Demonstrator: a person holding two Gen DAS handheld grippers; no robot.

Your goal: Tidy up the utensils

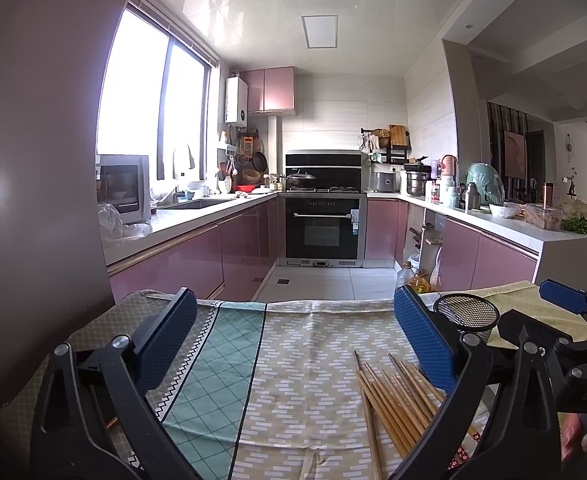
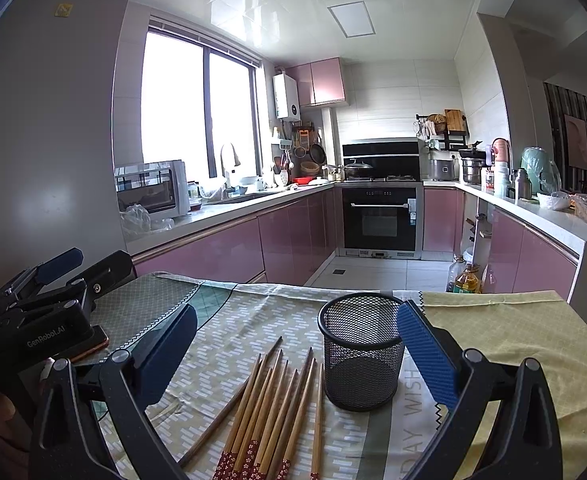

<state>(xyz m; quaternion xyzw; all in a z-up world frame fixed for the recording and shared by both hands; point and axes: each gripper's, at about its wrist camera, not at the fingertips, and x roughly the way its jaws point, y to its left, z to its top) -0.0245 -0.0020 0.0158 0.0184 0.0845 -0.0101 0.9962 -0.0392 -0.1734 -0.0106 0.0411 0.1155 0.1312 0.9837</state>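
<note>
Several wooden chopsticks with red patterned ends lie in a loose bundle on the tablecloth, also seen low right in the left wrist view as chopsticks. A black mesh cup stands upright and empty just right of them; the mesh cup shows partly behind my left gripper's right finger. My right gripper is open above the chopsticks, the cup close to its right finger. My left gripper is open over bare cloth, left of the chopsticks. The other gripper appears at the edge of each view.
The table is covered with patterned cloths in beige, teal and a yellow-green cloth. The far table edge drops to a tiled kitchen floor with pink cabinets around. Oil bottles stand on the floor at the right. A grey wall is at the left.
</note>
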